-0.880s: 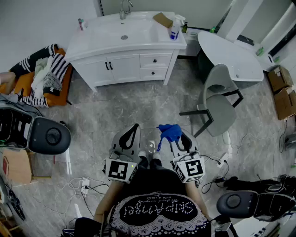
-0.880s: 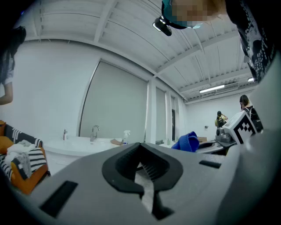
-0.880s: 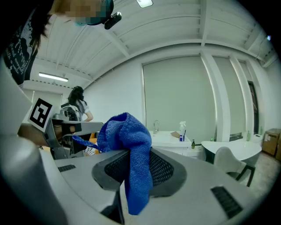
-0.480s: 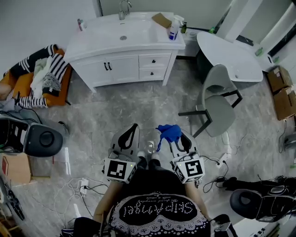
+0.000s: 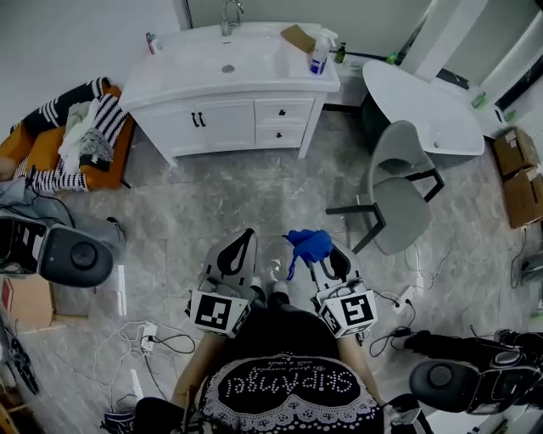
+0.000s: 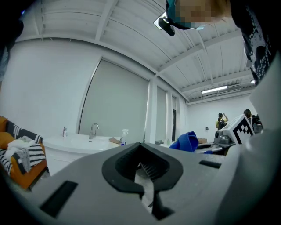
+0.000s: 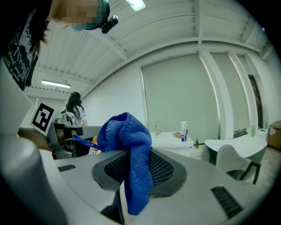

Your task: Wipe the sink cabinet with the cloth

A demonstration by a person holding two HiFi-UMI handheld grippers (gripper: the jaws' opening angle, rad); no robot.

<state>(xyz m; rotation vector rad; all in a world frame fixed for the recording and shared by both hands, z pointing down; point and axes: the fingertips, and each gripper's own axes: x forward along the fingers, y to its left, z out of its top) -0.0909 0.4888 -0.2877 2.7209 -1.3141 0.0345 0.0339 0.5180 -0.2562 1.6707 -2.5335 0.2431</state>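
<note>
1. Head view: a grey marbled floor fills the room. The white sink cabinet stands at 12 o'clock against the wall, with a faucet at its back and a spray bottle near its right end. A grey chair and a round white table sit at 2 o'clock. An orange seat piled with striped clothes is at 10 o'clock. Both grippers are held low at 6 o'clock, well apart from the cabinet. The left gripper is empty, and the right gripper carries the blue cloth.
2. Left gripper view: the fingers are together with nothing between them. The sink cabinet lies far off at 9 o'clock, and the cloth shows at 3 o'clock.
3. Right gripper view: the fingers are clamped on the cloth, which bunches above them and hangs down through them. The sink cabinet stands in the distance at about 3 o'clock.
4. Against half a second ago, both grippers and the cloth keep the same pose. The cabinet barely shifts in the head view, and the black round machine at 9 o'clock sits slightly lower.
</note>
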